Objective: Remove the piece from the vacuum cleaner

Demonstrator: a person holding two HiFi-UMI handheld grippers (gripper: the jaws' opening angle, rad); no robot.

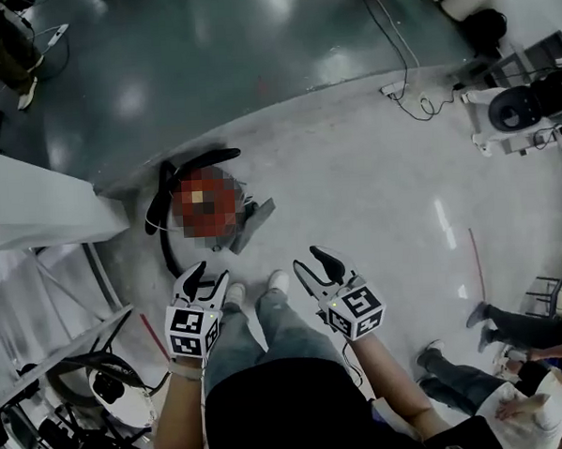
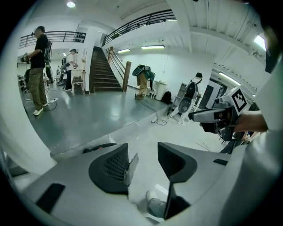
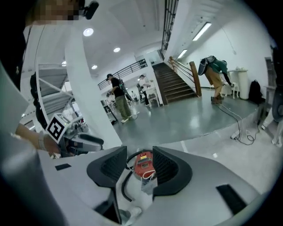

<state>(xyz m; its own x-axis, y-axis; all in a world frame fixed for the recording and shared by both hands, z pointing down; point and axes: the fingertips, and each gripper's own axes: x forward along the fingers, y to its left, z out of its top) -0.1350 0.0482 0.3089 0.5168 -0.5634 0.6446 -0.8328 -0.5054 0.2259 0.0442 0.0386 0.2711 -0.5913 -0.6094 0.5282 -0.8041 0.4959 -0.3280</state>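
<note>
The red vacuum cleaner [image 1: 205, 202] lies on the pale floor in front of my feet, with its black hose [image 1: 170, 253] curling round its left side. A grey flat nozzle piece [image 1: 253, 222] sticks out at its right. My left gripper [image 1: 207, 274] and right gripper [image 1: 309, 261] hover above my legs, both open and empty, well short of the cleaner. In the right gripper view the vacuum cleaner [image 3: 143, 164] shows in the gap between the open jaws [image 3: 139, 170], far below. Only the grey piece [image 2: 131, 167] and floor show in the left gripper view between its spread jaws [image 2: 143, 159].
A white slanted panel [image 1: 36, 213] and metal frames stand at my left. A power strip with cables [image 1: 396, 91] lies on the floor behind, and a white machine [image 1: 519, 112] stands at the far right. People [image 1: 513, 347] sit low at the right. A staircase [image 2: 104, 70] rises far off.
</note>
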